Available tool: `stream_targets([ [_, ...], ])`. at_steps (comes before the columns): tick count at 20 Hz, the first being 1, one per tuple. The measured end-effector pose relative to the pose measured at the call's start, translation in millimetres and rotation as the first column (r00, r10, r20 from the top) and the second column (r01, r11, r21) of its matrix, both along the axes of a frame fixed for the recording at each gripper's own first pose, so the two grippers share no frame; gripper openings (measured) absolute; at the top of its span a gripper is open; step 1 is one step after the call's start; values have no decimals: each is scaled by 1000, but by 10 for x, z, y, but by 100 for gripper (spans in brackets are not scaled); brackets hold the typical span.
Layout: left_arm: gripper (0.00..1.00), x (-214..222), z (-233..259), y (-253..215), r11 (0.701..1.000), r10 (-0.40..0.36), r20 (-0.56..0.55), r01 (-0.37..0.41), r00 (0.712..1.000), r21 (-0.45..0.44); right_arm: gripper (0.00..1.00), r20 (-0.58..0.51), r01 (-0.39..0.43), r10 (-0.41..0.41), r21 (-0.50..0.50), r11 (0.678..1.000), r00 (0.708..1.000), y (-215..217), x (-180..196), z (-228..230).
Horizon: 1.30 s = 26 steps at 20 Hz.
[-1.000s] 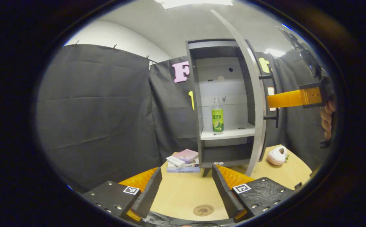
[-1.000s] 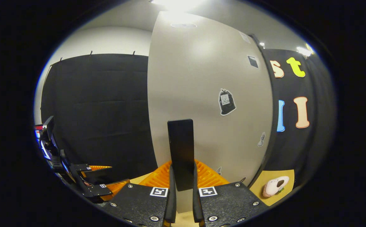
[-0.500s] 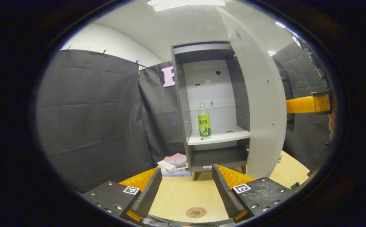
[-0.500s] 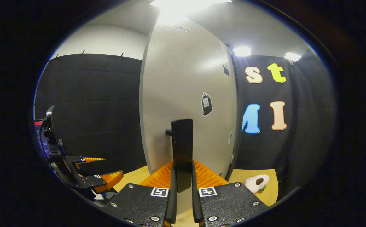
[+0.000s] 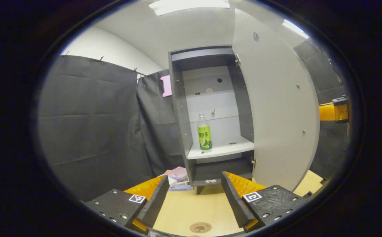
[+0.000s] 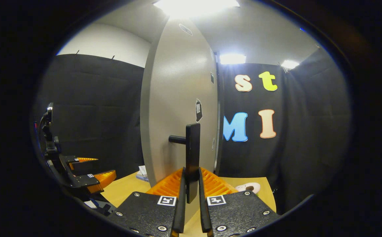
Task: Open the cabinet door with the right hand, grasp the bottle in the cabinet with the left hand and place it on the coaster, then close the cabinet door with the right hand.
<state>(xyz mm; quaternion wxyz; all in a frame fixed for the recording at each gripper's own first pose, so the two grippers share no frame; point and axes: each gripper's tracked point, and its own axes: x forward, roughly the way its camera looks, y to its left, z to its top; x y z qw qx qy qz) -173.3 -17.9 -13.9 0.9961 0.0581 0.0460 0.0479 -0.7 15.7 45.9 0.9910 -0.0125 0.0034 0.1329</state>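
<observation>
The grey cabinet stands open, its door swung wide to the right. A green-labelled bottle stands upright on the white shelf inside. A round brown coaster lies on the wooden table just below my left gripper, which is open, holds nothing and is well short of the cabinet. My right gripper is shut on the door's dark vertical handle, on the outer face of the door. The right gripper peeks from behind the door's edge. The left gripper shows at the far left.
A stack of books lies on the table at the cabinet's left foot. A pale plush toy rests on the table beyond the door. Black cloth walls close in the booth. The table is bare between coaster and cabinet.
My right gripper has pulled the door further open by its handle. The cabinet's inside and the bottle now show fully in the left gripper view. The left gripper stayed open.
</observation>
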Motion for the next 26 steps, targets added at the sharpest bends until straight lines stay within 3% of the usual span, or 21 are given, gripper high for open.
stream_targets([
  [1,91,89,4,-25,1000,-15,2,15,1000,-3,19,0,17,-17,1,1000,1000,-26,-81,-30],
  [2,99,194,17,-39,1000,-26,7,26,1000,-6,19,1,38,-38,5,999,999,-58,-170,-44],
  [3,83,311,30,-57,999,-39,13,39,999,-12,20,2,62,-62,11,998,998,-97,-245,-61],
  [5,99,556,47,-89,998,-66,26,66,997,-16,19,-13,125,-125,31,992,992,-170,-393,-140],
  [9,99,1067,34,-74,995,-96,46,97,994,0,10,-42,209,-206,68,976,978,-293,-647,-237],
  [13,99,1613,39,11,994,-100,65,103,993,-33,10,-80,267,-258,126,956,963,-410,-915,-270],
  [14,84,1745,47,31,994,-101,69,103,993,-28,12,-79,263,-254,143,954,964,-391,-969,-258],
  [15,99,1871,53,46,994,-101,76,103,992,-25,15,-75,261,-252,150,954,965,-378,-1039,-261],
  [16,99,1995,73,46,994,-107,84,109,991,-25,16,-72,279,-272,141,950,960,-423,-1128,-267],
  [18,95,2229,92,45,993,-117,96,119,988,-23,22,-45,337,-334,122,933,941,-631,-1225,-225],
  [20,91,2442,72,16,992,-125,98,128,987,-23,35,-45,401,-398,111,909,916,-824,-1216,-244],
  [21,91,2533,30,-29,990,-134,84,137,987,-24,53,-61,420,-416,115,900,907,-898,-1165,-315],
  [23,91,2715,-39,-76,989,-142,74,145,987,-26,75,-100,473,-463,152,868,881,-967,-1214,-415],
  [26,91,2987,-54,-87,987,-153,87,156,984,-41,84,-81,581,-577,184,793,813,-1238,-1231,-349],
])
